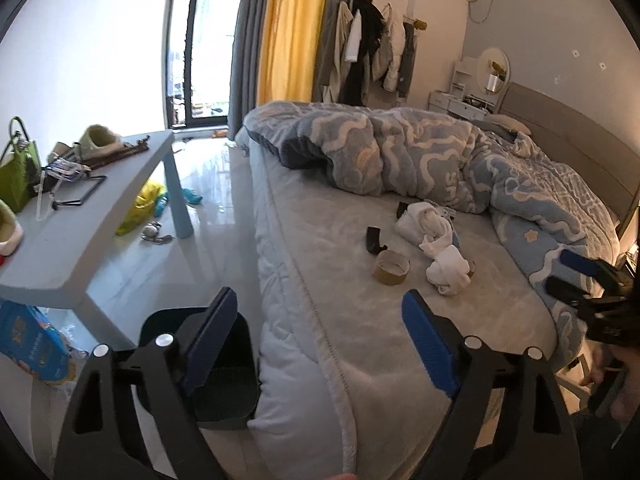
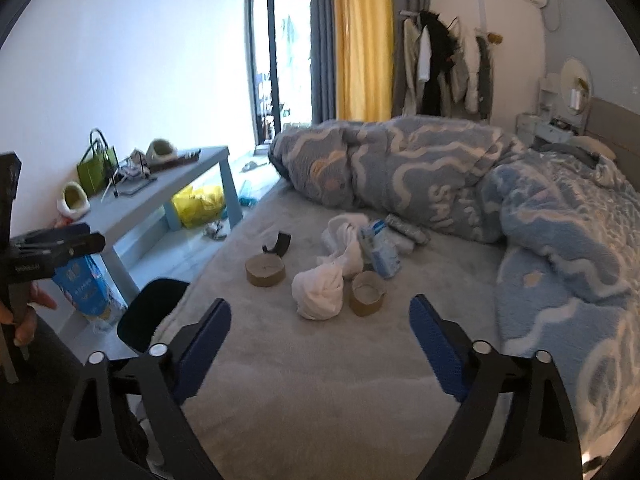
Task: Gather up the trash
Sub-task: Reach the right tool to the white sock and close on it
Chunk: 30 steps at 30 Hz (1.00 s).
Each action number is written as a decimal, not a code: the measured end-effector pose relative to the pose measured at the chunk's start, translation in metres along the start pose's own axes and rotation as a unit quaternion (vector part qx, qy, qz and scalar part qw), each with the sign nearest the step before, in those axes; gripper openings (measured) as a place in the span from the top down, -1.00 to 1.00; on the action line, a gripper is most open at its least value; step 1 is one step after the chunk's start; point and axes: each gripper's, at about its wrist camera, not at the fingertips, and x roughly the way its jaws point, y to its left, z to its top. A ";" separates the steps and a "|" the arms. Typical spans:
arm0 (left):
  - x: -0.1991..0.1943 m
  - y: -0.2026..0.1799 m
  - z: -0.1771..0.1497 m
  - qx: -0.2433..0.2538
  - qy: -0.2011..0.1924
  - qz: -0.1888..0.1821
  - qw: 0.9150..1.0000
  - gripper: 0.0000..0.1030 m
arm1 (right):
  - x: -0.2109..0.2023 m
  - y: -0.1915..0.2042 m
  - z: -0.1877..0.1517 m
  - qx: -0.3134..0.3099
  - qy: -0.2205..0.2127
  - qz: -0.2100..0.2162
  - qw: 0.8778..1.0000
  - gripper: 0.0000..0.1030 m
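Trash lies on the grey bed sheet [image 2: 320,380]: two brown cardboard tape rolls [image 2: 266,271] [image 2: 368,293], a knotted white cloth [image 2: 319,294], a black strip [image 2: 279,243] and a blue-white packet [image 2: 380,250]. One tape roll [image 1: 391,267], the white cloth [image 1: 440,264] and the black strip [image 1: 374,240] also show in the left wrist view. A black bin [image 1: 224,384] stands on the floor beside the bed; it also shows in the right wrist view [image 2: 150,314]. My left gripper [image 1: 320,344] is open and empty over the bed edge. My right gripper [image 2: 320,344] is open and empty, short of the trash.
A crumpled blue patterned duvet [image 2: 460,184] covers the far and right side of the bed. A light blue bench [image 1: 100,216] with a green bag [image 1: 18,176] and clutter stands left. A yellow bag [image 2: 198,204] lies under it. A blue packet [image 1: 28,344] lies near the bin.
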 end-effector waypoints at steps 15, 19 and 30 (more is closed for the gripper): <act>0.067 -0.016 0.033 0.041 0.029 -0.067 0.997 -0.30 | 0.092 0.005 0.025 -0.027 0.052 0.059 0.997 -0.46; 0.082 -0.019 0.038 0.050 0.039 -0.071 0.995 -0.27 | 0.110 0.005 0.027 -0.036 0.067 0.062 0.995 -0.33; 0.110 -0.024 0.031 0.052 0.070 -0.097 0.991 -0.34 | 0.149 0.013 0.017 -0.084 0.114 0.020 0.990 0.01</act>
